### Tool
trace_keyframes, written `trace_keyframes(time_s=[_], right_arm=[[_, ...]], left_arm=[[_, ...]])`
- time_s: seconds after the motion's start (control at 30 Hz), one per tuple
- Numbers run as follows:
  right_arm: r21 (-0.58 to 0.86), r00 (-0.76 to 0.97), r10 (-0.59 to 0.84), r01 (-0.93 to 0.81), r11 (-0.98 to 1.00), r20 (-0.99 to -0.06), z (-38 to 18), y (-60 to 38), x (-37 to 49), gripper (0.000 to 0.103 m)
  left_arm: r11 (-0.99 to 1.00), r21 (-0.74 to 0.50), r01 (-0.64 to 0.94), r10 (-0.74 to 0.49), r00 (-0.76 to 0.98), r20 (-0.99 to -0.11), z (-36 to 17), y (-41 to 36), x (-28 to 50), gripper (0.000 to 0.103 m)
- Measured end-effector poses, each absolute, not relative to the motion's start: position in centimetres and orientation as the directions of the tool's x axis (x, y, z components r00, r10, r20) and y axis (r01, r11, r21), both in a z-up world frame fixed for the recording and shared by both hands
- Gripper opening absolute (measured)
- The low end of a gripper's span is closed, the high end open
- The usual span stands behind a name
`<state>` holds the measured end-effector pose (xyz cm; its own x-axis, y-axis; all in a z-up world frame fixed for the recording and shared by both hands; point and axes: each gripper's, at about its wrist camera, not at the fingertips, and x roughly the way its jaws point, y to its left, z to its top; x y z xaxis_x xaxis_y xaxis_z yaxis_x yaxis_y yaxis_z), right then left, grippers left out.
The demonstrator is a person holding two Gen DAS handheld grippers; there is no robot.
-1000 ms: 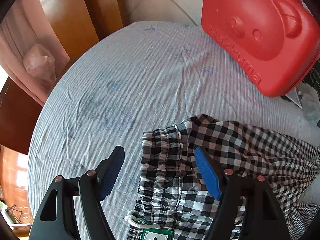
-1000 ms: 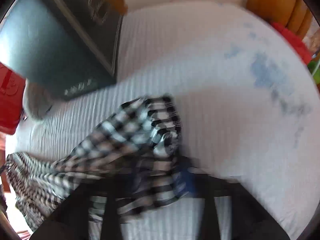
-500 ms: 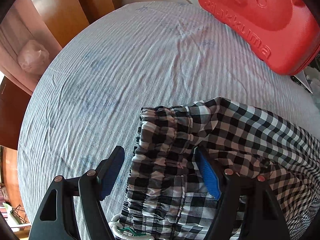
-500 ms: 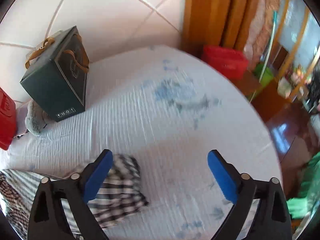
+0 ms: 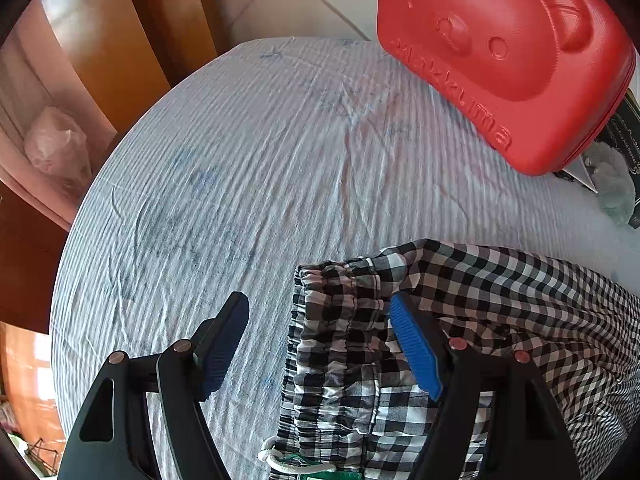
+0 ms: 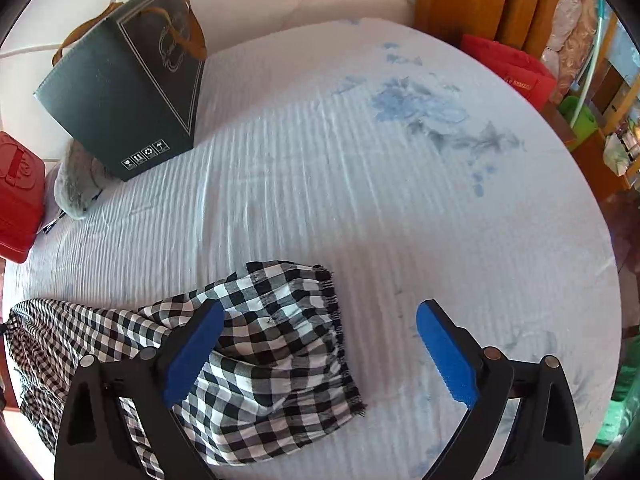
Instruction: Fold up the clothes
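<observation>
Black-and-white checked trousers lie on the striped bed sheet. In the left wrist view their gathered elastic waistband sits between my open left gripper's blue pads, just above it. In the right wrist view the frayed leg hem lies flat on the sheet, with my right gripper open and empty over it, its left pad above the cloth.
A red bear-faced case stands at the back, also showing in the right wrist view. A dark green gift bag and a grey fluffy item sit behind the trousers. Wooden furniture borders the bed.
My right gripper let go of the trouser leg, opened, and now hovers over the hem lying on the sheet. My left gripper stayed open over the waistband, shifting slightly.
</observation>
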<state>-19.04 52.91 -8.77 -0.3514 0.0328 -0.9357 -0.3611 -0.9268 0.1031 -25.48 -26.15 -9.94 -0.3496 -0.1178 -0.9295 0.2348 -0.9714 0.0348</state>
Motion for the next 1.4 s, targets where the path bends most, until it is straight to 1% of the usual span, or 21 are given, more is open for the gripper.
trace_keyframes(time_s=[0.07, 0.13, 0.27, 0.33, 0.43, 0.47, 0.5, 0.53, 0.57, 0.6, 0.63, 0.67, 0.73, 0.83, 0.97, 1.07, 1.17, 1.2, 1.27, 1.33, 1.4], right_arm=[[0.107, -0.353, 0.025, -0.349, -0.931, -0.935, -9.1, 52.7, -19.4, 0.099], [0.106, -0.357, 0.022, -0.336, -0.936, -0.934, -9.3, 52.4, -19.7, 0.103], [0.106, -0.334, 0.008, -0.323, -0.940, -0.943, -10.4, 51.9, -20.7, 0.103], [0.094, -0.322, 0.014, -0.317, -0.944, -0.947, -11.0, 51.6, -21.2, 0.103], [0.080, -0.296, 0.020, -0.323, -0.943, -0.955, -12.0, 51.5, -22.1, 0.103], [0.078, -0.283, 0.019, -0.327, -0.942, -0.959, -12.4, 51.6, -22.3, 0.103], [0.059, -0.270, 0.029, -0.314, -0.948, -0.962, -12.6, 51.4, -22.6, 0.097], [0.031, -0.258, 0.047, -0.290, -0.956, -0.965, -12.7, 50.9, -22.8, 0.094], [0.003, -0.246, 0.065, -0.266, -0.964, -0.967, -12.8, 50.5, -23.0, 0.073], [0.001, -0.257, 0.065, -0.247, -0.969, -0.964, -12.3, 50.1, -23.2, 0.023], [0.013, -0.281, 0.055, -0.232, -0.973, -0.958, -11.5, 49.7, -23.3, 0.020], [0.007, -0.314, 0.066, -0.225, -0.974, -0.947, -10.5, 49.4, -23.4, 0.020], [0.005, -0.410, 0.085, -0.213, -0.977, -0.908, -7.7, 49.0, -23.0, 0.020], [0.063, -0.555, 0.054, -0.190, -0.980, -0.830, -3.0, 48.9, -20.4, 0.020], [0.105, -0.690, 0.022, -0.141, -0.984, -0.723, 1.3, 49.1, -14.1, 0.020], [0.140, -0.737, 0.004, -0.134, -0.981, -0.676, 2.5, 48.7, -7.9, 0.020], [0.171, -0.741, 0.001, -0.156, -0.973, -0.672, 1.6, 48.6, -0.7, 0.020], [0.183, -0.736, -0.003, -0.165, -0.969, -0.677, 0.7, 48.6, 1.3, 0.020], [0.207, -0.698, -0.014, -0.193, -0.959, -0.716, -1.6, 48.6, 5.0, 0.020], [0.222, -0.646, -0.028, -0.221, -0.950, -0.763, -3.8, 48.4, 6.9, 0.020], [0.231, -0.591, -0.042, -0.249, -0.940, -0.806, -6.0, 48.1, 8.6, 0.021]], left_arm=[[-0.974, 0.016, 0.226, -0.096, -0.349, -0.932, -10.4, -26.2, -25.9, 0.074], [-0.975, 0.023, 0.220, -0.097, -0.332, -0.938, -11.3, -26.0, -26.5, 0.075], [-0.977, 0.047, 0.208, -0.108, -0.289, -0.951, -13.1, -25.3, -28.0, 0.075], [-0.978, 0.056, 0.202, -0.113, -0.279, -0.954, -13.8, -24.9, -28.6, 0.079], [-0.977, 0.050, 0.207, -0.106, -0.269, -0.957, -13.9, -24.7, -29.1, 0.079], [-0.979, 0.042, 0.201, -0.098, -0.274, -0.957, -13.8, -24.5, -29.1, 0.074], [-0.981, 0.032, 0.192, -0.086, -0.280, -0.956, -13.6, -24.3, -29.1, 0.067], [-0.981, 0.039, 0.188, -0.092, -0.282, -0.955, -13.4, -23.9, -29.0, 0.042], [-0.982, 0.051, 0.185, -0.102, -0.282, -0.954, -13.2, -23.5, -29.0, 0.033], [-0.981, 0.090, 0.174, -0.137, -0.283, -0.949, -13.0, -22.8, -28.9, 0.031], [-0.978, 0.126, 0.166, -0.171, -0.299, -0.939, -12.4, -22.2, -28.9, 0.028], [-0.974, 0.158, 0.160, -0.203, -0.319, -0.926, -11.7, -21.5, -28.9, 0.028], [-0.973, 0.135, 0.187, -0.198, -0.381, -0.903, -9.1, -21.6, -28.4, 0.027], [-0.974, 0.112, 0.198, -0.195, -0.472, -0.860, -5.0, -21.9, -26.6, 0.027], [-0.979, 0.093, 0.183, -0.183, -0.576, -0.796, -0.6, -23.0, -22.8, 0.027], [-0.984, 0.063, 0.164, -0.153, -0.631, -0.760, 0.4, -23.8, -19.0, 0.027], [-0.991, 0.031, 0.131, -0.110, -0.657, -0.746, -0.1, -24.3, -14.4, 0.028], [-0.993, 0.029, 0.115, -0.097, -0.647, -0.757, -1.0, -24.3, -13.1, 0.028], [-0.996, 0.028, 0.081, -0.072, -0.616, -0.784, -2.9, -24.4, -10.6, 0.029], [-0.997, 0.049, 0.052, -0.069, -0.544, -0.836, -5.7, -24.0, -8.6, 0.030], [-0.997, 0.071, 0.028, -0.076, -0.471, -0.879, -8.0, -23.7, -7.4, 0.036]])
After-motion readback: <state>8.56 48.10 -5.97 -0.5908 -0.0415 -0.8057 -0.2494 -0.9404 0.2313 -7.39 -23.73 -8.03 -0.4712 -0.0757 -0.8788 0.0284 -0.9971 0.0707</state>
